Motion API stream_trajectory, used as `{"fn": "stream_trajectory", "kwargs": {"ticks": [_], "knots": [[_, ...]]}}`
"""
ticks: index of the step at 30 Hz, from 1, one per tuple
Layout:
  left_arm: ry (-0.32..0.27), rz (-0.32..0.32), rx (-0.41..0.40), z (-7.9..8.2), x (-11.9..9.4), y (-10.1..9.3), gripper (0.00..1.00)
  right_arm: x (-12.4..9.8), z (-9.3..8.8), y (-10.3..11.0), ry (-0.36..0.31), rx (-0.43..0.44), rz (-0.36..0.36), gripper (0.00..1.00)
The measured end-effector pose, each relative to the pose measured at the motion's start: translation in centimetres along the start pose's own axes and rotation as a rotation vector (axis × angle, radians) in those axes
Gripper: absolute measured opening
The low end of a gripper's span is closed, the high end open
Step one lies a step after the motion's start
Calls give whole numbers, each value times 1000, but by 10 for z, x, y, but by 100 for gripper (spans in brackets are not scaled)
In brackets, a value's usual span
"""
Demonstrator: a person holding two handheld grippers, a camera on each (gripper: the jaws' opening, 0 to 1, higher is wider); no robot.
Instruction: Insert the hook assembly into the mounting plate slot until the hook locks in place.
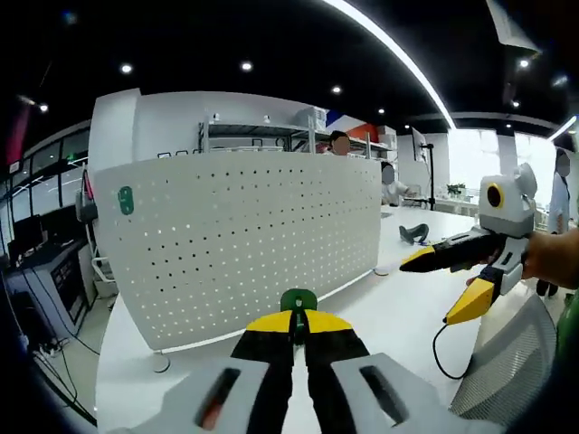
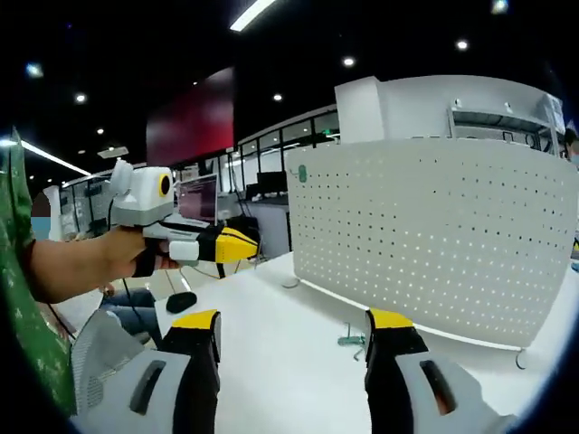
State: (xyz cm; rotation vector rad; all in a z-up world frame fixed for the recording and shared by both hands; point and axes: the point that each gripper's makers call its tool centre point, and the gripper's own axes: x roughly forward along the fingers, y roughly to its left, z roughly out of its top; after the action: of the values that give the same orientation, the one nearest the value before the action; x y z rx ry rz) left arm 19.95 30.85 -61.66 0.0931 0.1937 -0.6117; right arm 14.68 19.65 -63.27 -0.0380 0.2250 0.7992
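the left gripper (image 1: 297, 327) is pressed together on one green hook (image 1: 298, 301), near the one white pegboard (image 1: 244, 240) standing on the table (image 1: 398, 298). the right gripper (image 2: 294, 330) is spread, holding nothing. a second green hook (image 1: 126, 200) hangs at the board's far left. risk: a tilted hook may miss its slot, or pushing may tip the board.

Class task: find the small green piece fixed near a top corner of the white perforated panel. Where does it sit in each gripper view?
Left gripper view: the green piece sits at the upper left corner of the perforated panel, left of the picture's middle.
Right gripper view: the green piece is at the same panel corner, near the picture's middle, slightly above it.
Shared landmark: the panel's curved top edge.
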Motion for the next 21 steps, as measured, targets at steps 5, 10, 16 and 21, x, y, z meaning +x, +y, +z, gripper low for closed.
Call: {"fn": "stream_trajectory", "kwargs": {"ticks": [5, 10, 16, 21], "knots": [[-21, 32, 9, 15, 4, 15, 3, -11, 6, -4, -18, -16, -9, 79], [-48, 80, -7, 30, 7, 31, 3, -17, 11, -6, -28, -13, -10, 84], [-103, 162, -33, 58, 12, 58, 3, -24, 20, -7, -51, -18, -4, 91], [-146, 231, -59, 79, 19, 84, 3, -25, 22, -10, -57, -22, 5, 94]]}}
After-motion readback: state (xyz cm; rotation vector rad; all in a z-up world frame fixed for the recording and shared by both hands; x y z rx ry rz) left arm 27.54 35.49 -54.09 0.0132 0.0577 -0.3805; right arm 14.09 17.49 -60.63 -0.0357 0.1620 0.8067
